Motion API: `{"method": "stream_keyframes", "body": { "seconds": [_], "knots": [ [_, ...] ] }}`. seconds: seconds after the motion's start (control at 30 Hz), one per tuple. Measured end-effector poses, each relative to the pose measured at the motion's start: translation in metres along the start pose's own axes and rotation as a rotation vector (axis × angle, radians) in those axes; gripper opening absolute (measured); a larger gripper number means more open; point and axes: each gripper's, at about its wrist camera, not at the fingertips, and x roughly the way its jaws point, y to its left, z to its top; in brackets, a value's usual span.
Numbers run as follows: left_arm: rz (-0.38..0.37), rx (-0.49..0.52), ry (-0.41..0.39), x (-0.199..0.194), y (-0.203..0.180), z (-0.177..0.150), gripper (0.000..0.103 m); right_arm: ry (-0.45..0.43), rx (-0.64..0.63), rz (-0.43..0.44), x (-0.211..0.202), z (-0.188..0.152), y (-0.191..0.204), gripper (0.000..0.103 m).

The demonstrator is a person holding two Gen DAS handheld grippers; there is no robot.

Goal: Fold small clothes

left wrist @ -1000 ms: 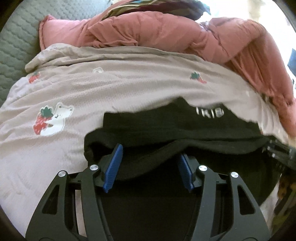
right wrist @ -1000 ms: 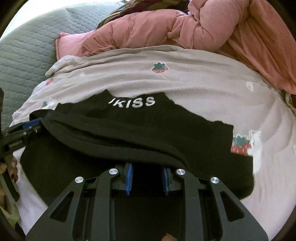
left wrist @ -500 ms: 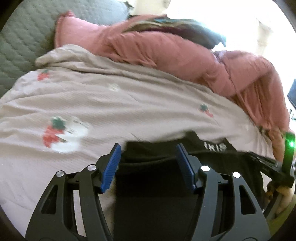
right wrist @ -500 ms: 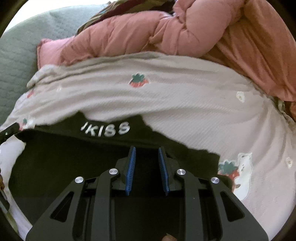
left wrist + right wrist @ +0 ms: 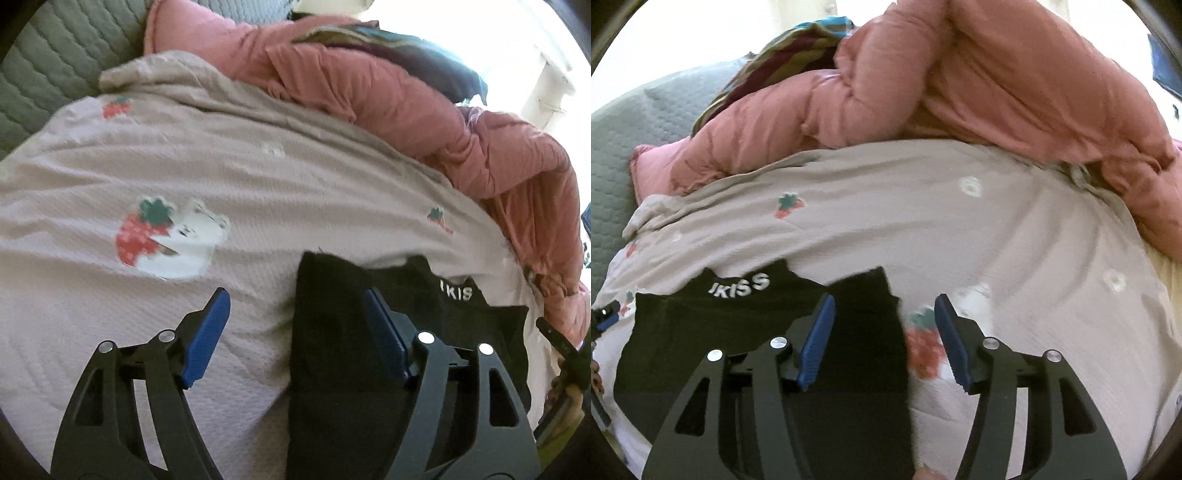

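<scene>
A small black garment [image 5: 332, 291] with white lettering lies flat on a beige strawberry-print blanket [image 5: 258, 166]. My left gripper [image 5: 295, 332] hangs over its left edge with jaws opening. That edge sits between the blue pads [image 5: 207, 336], which do not press on it. In the right wrist view the same garment [image 5: 701, 332] lies low on the left. My right gripper [image 5: 884, 341] straddles its right edge, its jaws also opening, and nothing is pinched between them. The tip of the other gripper shows at each view's outer edge.
A bulky pink duvet [image 5: 997, 74] is heaped along the far side of the blanket [image 5: 960, 240], with a striped cloth [image 5: 783, 51] behind it. Green quilted upholstery [image 5: 37, 74] rises at the far left. A hand shows at the lower right edge of the left wrist view.
Both grippers have let go of the black garment and spread wider. The left one slid to its left edge, the right one to its right edge. The raised fold now lies flat.
</scene>
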Motion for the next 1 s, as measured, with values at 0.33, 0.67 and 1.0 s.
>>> {"method": "stream_keyframes", "body": {
  "seconds": [0.33, 0.67, 1.0],
  "knots": [
    [-0.063, 0.011, 0.061, 0.035, -0.006, 0.003, 0.070, 0.061, -0.103, 0.020, 0.025, -0.002, 0.014, 0.055],
    [-0.061, 0.139, 0.005, 0.033, -0.025, 0.000, 0.008, 0.102, -0.121, 0.056, 0.052, 0.000, 0.020, 0.011],
    [-0.070, 0.144, -0.124, 0.005, -0.032, 0.021, 0.004, 0.050, 0.095, 0.148, 0.041, 0.022, -0.009, 0.009]
  ]
}}
